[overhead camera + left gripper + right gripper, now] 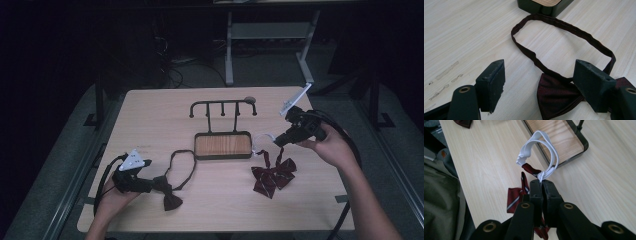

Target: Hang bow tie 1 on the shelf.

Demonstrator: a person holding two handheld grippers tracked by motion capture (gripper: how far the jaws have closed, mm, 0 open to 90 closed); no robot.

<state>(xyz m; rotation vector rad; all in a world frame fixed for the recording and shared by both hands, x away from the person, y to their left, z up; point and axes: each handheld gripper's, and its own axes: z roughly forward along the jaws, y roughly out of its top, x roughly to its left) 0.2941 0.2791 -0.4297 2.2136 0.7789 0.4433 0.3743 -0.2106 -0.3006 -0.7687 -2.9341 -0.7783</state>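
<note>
Figure: two bow ties being readied for the hook rack. High view: my right gripper (278, 141), right of centre, has its jaws pinched together on the white elastic loop (263, 139) of the striped red bow tie (273, 177); the loop is lifted off the wooden table (150, 107) while the bow itself lies on the tabletop below and left of the gripper, its red strap rising to the loop. I judge the grip on the elastic rather than on the fabric to be deliberate, since the loop is what would slip over a peg of the black hook rack (223, 106) standing at upper centre above its wood-lined tray (222, 145). Right gripper view: the same loop (539, 148) stands open just above my closed jaws, with the tray (556, 137) beyond it in the upper part of the frame. Left gripper view: my left gripper (539, 85) has its jaws spread wide, straddling the dark maroon bow tie (559, 96) at lower right, apparently not yet gripping it; its dark neck band (564, 27) lies in a flat oval toward the tray at the top. In the high view this gripper (152, 184) sits at lower left, level with the bow's knot
</note>
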